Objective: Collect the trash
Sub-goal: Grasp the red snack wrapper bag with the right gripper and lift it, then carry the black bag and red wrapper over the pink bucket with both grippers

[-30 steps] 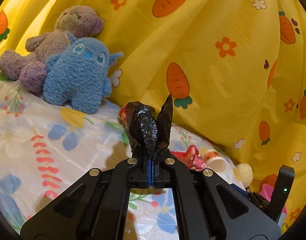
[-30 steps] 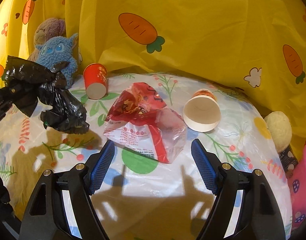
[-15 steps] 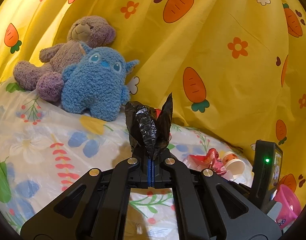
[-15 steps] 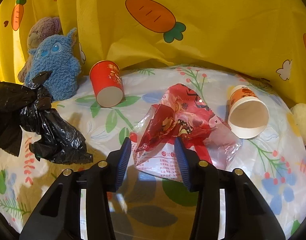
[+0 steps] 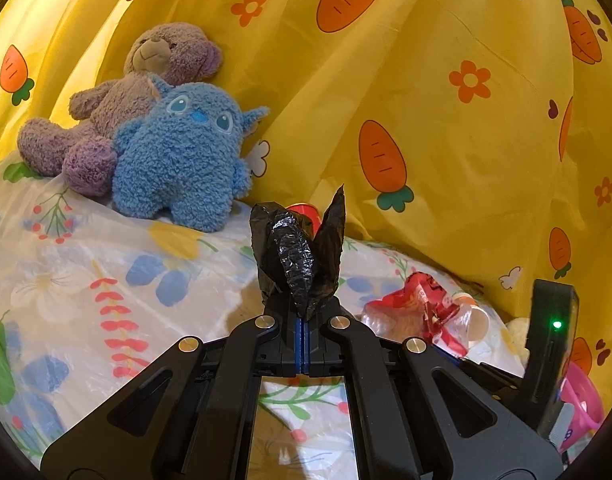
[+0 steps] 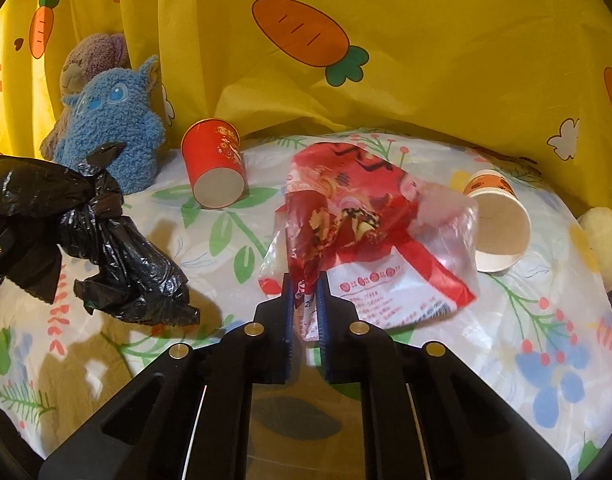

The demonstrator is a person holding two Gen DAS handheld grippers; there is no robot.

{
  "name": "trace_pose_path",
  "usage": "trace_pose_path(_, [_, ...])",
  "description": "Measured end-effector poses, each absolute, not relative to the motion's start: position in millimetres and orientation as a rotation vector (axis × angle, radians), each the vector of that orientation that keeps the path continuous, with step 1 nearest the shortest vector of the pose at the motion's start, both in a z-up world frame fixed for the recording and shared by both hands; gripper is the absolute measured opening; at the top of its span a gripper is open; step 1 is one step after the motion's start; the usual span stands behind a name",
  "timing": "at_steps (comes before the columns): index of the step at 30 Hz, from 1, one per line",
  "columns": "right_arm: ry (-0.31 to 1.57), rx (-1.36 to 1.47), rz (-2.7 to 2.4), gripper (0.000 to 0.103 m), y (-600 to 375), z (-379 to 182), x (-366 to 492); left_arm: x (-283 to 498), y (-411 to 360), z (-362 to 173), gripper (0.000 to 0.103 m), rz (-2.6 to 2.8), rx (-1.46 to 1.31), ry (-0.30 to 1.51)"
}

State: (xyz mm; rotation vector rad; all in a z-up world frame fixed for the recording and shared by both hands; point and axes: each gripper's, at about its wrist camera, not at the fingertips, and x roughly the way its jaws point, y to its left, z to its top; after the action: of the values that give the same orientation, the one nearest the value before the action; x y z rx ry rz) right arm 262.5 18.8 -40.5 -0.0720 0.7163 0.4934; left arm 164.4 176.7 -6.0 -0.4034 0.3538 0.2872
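At frame centre, the right gripper (image 6: 305, 300) had just closed on a thin wrapper (image 6: 369, 236) edge, which could slip; the left gripper (image 5: 302, 320) was clamped on a black bag (image 5: 298, 256)

The left gripper (image 5: 302, 320) is clamped tight; the right gripper (image 6: 304, 292) has just been closing, jaws pinching.

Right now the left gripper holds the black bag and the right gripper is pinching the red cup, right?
Not quite. The right gripper is pinching the red wrapper, as the right wrist view shows. The red cup lies untouched on its side. The left gripper does hold the black bag.
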Motion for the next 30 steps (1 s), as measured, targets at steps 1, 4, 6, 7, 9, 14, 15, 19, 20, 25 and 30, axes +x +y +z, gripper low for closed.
trace_pose_path(1, [0.707,-0.071,0.501,0.007,15.0,-38.7,258.6,165.2,176.1,-6.6,0.000,0.286,-0.402,0.358])
trace_pose_path(4, [0.673,-0.078,0.521,0.006,2.0,-32.1,242.9,166.7,173.2,-7.9,0.000,0.278,-0.393,0.364])
trace_pose_path(6, [0.648,-0.088,0.533,0.006,-7.5,-27.8,229.9,167.2,171.0,-8.1,0.000,0.275,-0.382,0.363])
trace_pose_path(7, [0.639,-0.090,0.539,0.006,-13.2,-25.9,223.1,167.4,169.7,-8.4,0.000,0.272,-0.377,0.364])
trace_pose_path(9, [0.622,-0.096,0.542,0.006,-26.0,-22.3,210.8,168.2,167.0,-9.0,0.000,0.262,-0.369,0.369])
trace_pose_path(14, [0.588,-0.094,0.534,0.006,-56.6,-13.9,185.4,166.5,155.0,-5.3,0.000,0.239,-0.341,0.377])
trace_pose_path(15, [0.583,-0.093,0.532,0.006,-63.3,-12.6,180.3,164.2,151.4,-3.4,0.000,0.236,-0.331,0.374])
trace_pose_path(19, [0.551,-0.091,0.511,0.006,-85.7,-10.0,159.8,149.3,130.0,6.6,0.000,0.194,-0.291,0.358])
trace_pose_path(20, [0.546,-0.090,0.507,0.006,-91.9,-10.3,155.2,145.8,123.9,9.0,0.000,0.184,-0.276,0.356])
trace_pose_path(25, [0.535,-0.060,0.490,0.006,-121.9,-14.0,134.9,126.6,101.8,20.9,0.000,0.131,-0.257,0.340])
trace_pose_path(30, [0.529,-0.013,0.465,0.006,-150.2,-13.7,118.0,112.1,79.4,27.5,0.000,0.088,-0.239,0.330])
